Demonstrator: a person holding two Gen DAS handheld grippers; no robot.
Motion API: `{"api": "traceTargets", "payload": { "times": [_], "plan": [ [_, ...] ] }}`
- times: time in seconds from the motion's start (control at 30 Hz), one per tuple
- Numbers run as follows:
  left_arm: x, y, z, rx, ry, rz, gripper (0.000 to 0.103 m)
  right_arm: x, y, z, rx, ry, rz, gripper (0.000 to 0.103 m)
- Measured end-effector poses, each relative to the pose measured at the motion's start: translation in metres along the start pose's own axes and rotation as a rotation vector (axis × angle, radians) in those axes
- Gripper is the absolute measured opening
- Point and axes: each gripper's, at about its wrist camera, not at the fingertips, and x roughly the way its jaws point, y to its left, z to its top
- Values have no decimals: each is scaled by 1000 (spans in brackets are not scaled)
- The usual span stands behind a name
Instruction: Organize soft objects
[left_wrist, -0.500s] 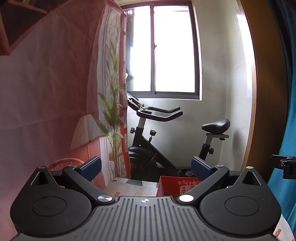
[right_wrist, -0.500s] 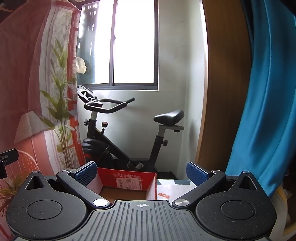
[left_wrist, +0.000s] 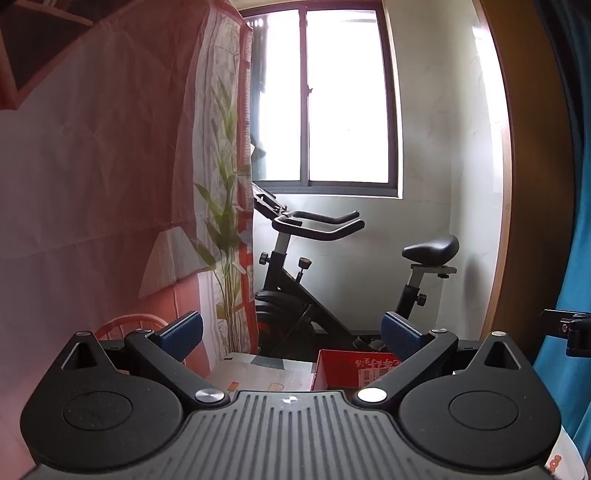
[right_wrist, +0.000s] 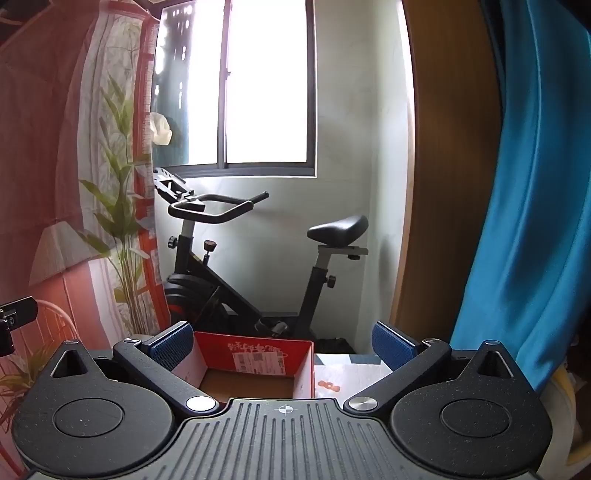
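Looking like a home, spare room: exercise bike (right_wrist: 236, 266) sitting under the window (right_wrist: 255, 85), printed curtain (left_wrist: 218, 155) hanging left, blue drape (right_wrist: 528, 206) hanging right, red cardboard box (right_wrist: 255, 363) sitting in front.

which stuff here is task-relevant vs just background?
Task-relevant:
- red cardboard box, open top, likely the bin
- left gripper, open, empty
- right gripper, open, empty
- no soft objects visible

Background:
- exercise bike
- window
- blue curtain
- printed plant backdrop
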Motion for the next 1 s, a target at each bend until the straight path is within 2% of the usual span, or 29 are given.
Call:
{"api": "traceTargets", "payload": {
  "times": [1.0],
  "plan": [
    [2, -3, -2, 18, 0, 13, 103, 7, 0, 0, 7, 24, 5, 103]
  ]
}}
